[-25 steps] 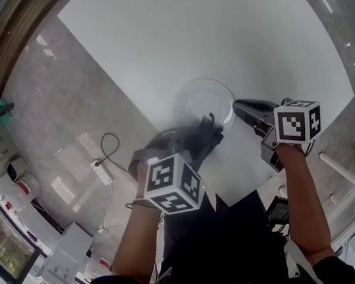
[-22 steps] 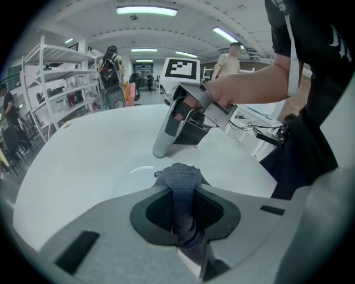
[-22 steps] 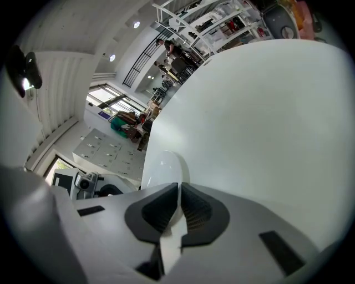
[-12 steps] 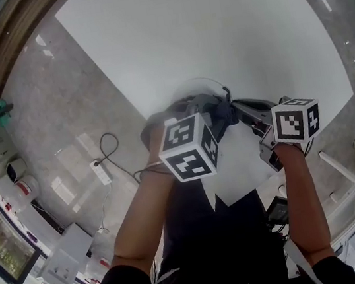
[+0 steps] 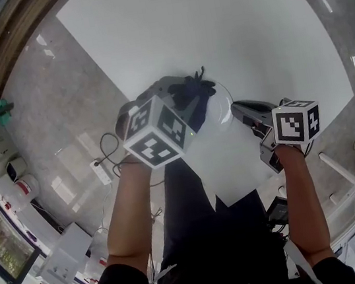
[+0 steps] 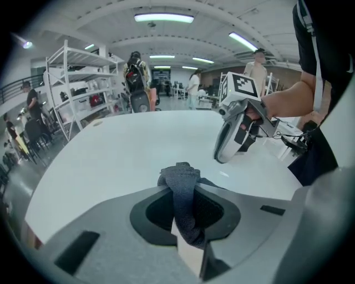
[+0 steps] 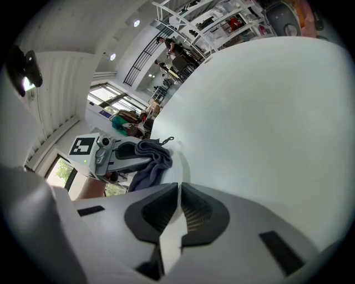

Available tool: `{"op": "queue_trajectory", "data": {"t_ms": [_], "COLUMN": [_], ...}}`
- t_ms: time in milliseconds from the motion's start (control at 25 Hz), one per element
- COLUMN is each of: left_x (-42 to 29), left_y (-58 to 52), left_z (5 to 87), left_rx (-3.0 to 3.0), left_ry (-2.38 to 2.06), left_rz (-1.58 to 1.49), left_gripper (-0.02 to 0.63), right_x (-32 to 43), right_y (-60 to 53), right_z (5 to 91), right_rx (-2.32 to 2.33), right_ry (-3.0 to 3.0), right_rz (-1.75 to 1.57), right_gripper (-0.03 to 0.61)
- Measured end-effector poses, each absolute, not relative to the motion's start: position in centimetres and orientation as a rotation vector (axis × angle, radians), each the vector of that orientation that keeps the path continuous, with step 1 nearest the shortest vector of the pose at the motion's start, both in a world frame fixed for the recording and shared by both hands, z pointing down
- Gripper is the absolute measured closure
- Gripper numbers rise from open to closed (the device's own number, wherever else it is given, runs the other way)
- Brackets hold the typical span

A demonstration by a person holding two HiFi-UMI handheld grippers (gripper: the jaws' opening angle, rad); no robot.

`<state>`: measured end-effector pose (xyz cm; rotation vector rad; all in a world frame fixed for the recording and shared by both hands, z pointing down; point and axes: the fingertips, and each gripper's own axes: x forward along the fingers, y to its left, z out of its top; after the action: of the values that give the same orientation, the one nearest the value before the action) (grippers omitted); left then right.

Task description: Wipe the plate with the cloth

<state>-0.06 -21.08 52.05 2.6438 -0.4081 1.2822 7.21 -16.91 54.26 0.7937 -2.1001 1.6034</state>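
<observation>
We found the left gripper (image 6: 186, 189) pinched tight on the cloth (image 5: 191, 92), a dark grey rag. Its bunched fold stood up out of the jaws, and its loose end hung down beside them. In the head view the cloth lay over the side of the plate (image 5: 226, 103) away from the right gripper (image 7: 178, 187). The plate was a clear round dish on the white table (image 5: 224, 17), close to the table's near edge. We could not tell whether the rag pressed on the glass or hung just above it, because the cloth and the left marker cube (image 5: 156, 132) covered that spot.

The right gripper had its jaws drawn almost together on a thin pale edge, which we took for the plate's rim. In the head view its tips met the dish at the right side. Both forearms reached in from the bottom of that view, the right one lying straight over the table's corner.

Beyond the table was a grey polished floor (image 5: 51, 104), where a white power strip (image 5: 103, 172) lay beside a looped dark cable (image 5: 109, 144). The left gripper view showed white shelving (image 6: 77, 83) and several people standing far behind the table under long ceiling lights.
</observation>
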Motion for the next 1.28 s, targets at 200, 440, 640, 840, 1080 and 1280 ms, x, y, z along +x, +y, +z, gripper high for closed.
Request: {"op": "queue_trajectory", "data": {"t_ms": [200, 440, 640, 840, 1080, 1280], "left_x": [-4.0, -4.6, -1.7, 0.3, -0.5, -0.7], "left_y": [-19.4, -14.5, -11.0, -10.1, -10.1, -9.7], "left_z": [51.3, 51.5, 51.8, 52.4, 52.6, 52.1], "left_rx": [2.585, 2.54, 2.545, 2.545, 2.506, 2.497], "left_ry": [-0.487, -0.444, -0.353, -0.306, -0.304, -0.31], "left_rz": [1.312, 1.315, 1.281, 1.316, 1.333, 1.301], "left_gripper": [0.563, 0.563, 0.563, 0.563, 0.563, 0.563], "right_x": [7.3, 7.3, 7.3, 7.4, 8.0, 9.3], "right_y": [-16.9, -16.9, -17.0, -16.9, -16.9, -17.5], "right_z": [54.3, 54.3, 54.3, 54.3, 53.9, 51.7], "right_rx": [0.796, 0.801, 0.813, 0.819, 0.876, 0.932], "right_ry": [-2.1, -2.101, -2.105, -2.114, -2.142, -2.271], "right_rz": [1.599, 1.597, 1.587, 1.595, 1.652, 1.758], "right_gripper": [0.561, 0.561, 0.561, 0.56, 0.56, 0.56]}}
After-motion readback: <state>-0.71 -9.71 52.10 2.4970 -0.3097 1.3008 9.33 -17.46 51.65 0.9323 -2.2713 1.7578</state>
